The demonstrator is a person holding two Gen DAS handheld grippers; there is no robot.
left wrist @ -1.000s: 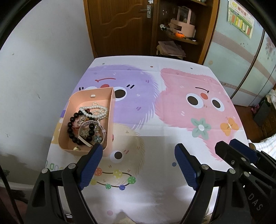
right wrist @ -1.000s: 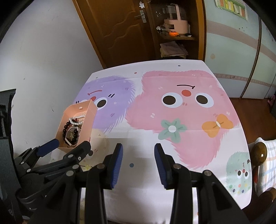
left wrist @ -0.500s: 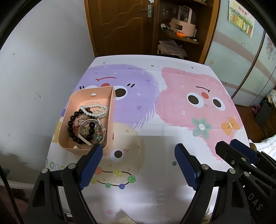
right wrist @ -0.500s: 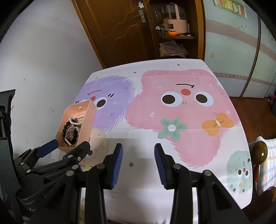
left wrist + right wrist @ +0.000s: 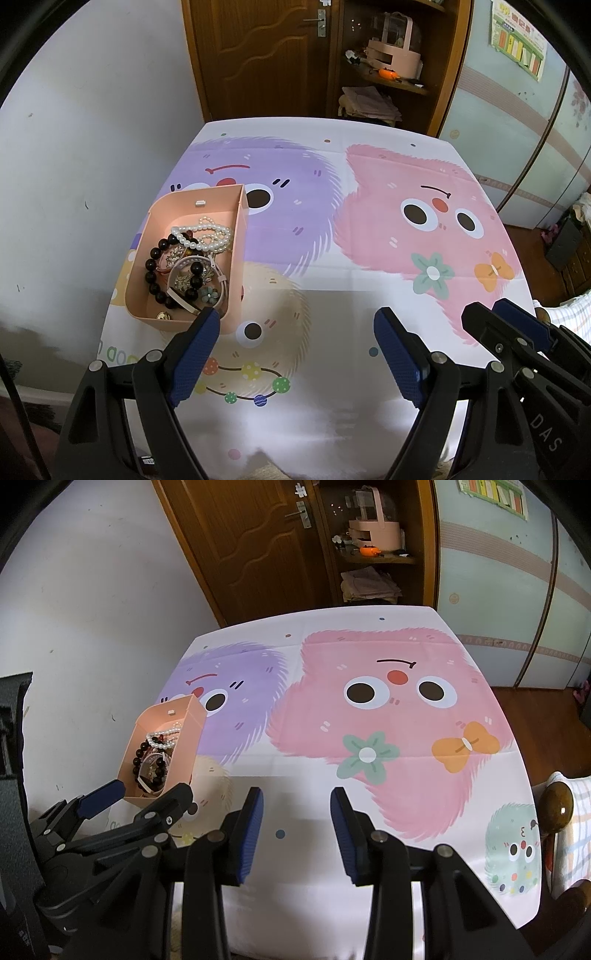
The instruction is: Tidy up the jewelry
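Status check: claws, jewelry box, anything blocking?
Left claw open, empty, near the pink box. Right claw open, empty, over the tablecloth. Pearl bracelet and dark bead bracelet tangled in the box. Nothing in the way.

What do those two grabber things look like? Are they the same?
Yes, they match. The left gripper and the right gripper are both black, with angular arms joined by round silver bolts. Each finger ends in a flat, ribbed dark-blue pad. The right one has pale letters, "DAS", printed on its side. No hands, sleeves or cables show.
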